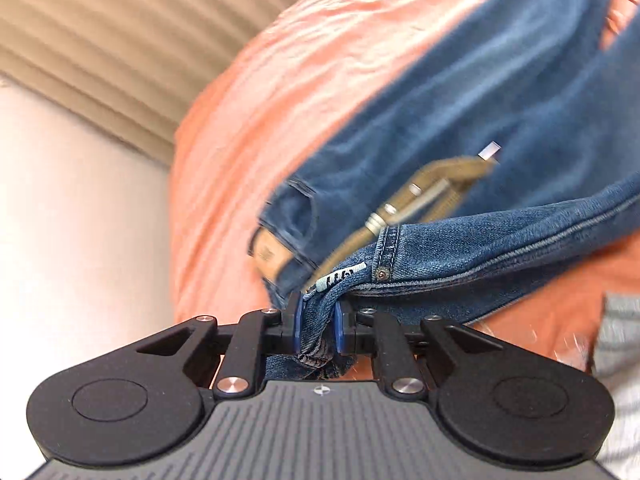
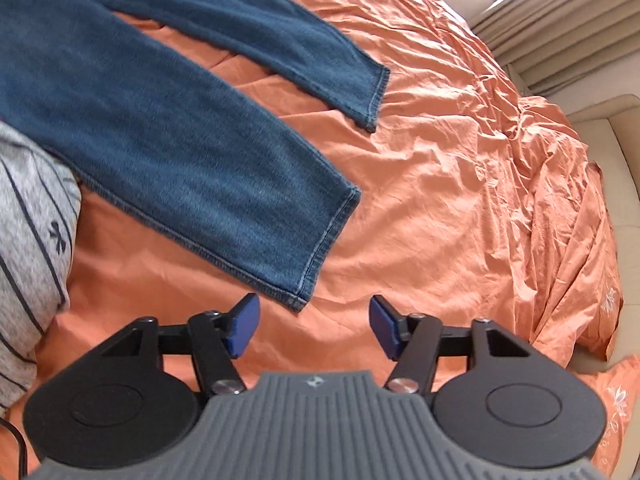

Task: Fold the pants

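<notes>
Blue jeans [image 1: 460,120] with an olive belt [image 1: 424,196] lie on an orange bed. My left gripper [image 1: 318,320] is shut on the jeans' waistband near the front pocket rivet, lifting that corner. In the right wrist view both legs [image 2: 168,128] lie flat and spread apart, hems toward me. My right gripper [image 2: 314,326] is open and empty, just above the sheet, right by the near leg's hem [image 2: 324,252].
The orange bedsheet [image 2: 460,168] is wrinkled and falls off at the right edge. A grey striped pillow [image 2: 32,240] lies left of the near leg. Beige curtains [image 2: 560,24] and a cream wall stand beyond the bed.
</notes>
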### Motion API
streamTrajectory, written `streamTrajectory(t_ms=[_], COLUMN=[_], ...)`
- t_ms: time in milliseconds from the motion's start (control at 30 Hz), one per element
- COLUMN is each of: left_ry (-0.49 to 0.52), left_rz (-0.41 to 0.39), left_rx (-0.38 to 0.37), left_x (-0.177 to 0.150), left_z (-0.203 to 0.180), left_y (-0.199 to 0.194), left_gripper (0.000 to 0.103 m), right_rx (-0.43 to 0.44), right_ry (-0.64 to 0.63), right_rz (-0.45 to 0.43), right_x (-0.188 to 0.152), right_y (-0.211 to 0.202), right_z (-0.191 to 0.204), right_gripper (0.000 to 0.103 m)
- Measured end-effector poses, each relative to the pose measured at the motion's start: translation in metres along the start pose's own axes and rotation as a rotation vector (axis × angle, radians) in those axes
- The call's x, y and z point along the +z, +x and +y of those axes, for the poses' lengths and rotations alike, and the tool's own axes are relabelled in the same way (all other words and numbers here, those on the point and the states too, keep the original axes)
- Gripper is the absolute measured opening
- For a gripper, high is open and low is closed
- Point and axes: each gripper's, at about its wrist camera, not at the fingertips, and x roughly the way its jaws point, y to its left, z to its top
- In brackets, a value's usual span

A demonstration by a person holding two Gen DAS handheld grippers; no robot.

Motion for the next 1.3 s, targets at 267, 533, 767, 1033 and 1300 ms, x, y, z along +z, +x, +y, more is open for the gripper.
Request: streamTrajectory(t_ms=[267,533,767,1033,1300], left_ry=[-0.07,-0.163,-0.193,-0.2,-0.234], left_rz=[0.053,0.099,0.131,0.158,0.137], left_rx=[0.078,0.095,0.101,0.095,0.104], left_x=[0.026,0.035,0.042,0.043,0.04], left_z=[0.009,0.017,0.018,0.018,0.023], left_y=[0.002,0.01,0.012,0.017,0.014], left_gripper=[0.015,0.015,0.015,0.015,0.015], right_rx=[0.062,0.115,0.117,0.08,-0.081], right_ry=[-0.162,-0.329,-0.381,-0.455,-0.315], right_rz=[-0.06,-0.09,-0.127,-0.153,-0.257], right_x=[0.007,0.007,0.005,0.005,0.021], right_y=[0.038,0.047,0.064,0.077,0.053], right_z=[0.031,0.051,0.062,0.079,0.056], right_gripper=[0.04,0.039,0.031,0.011,0.0])
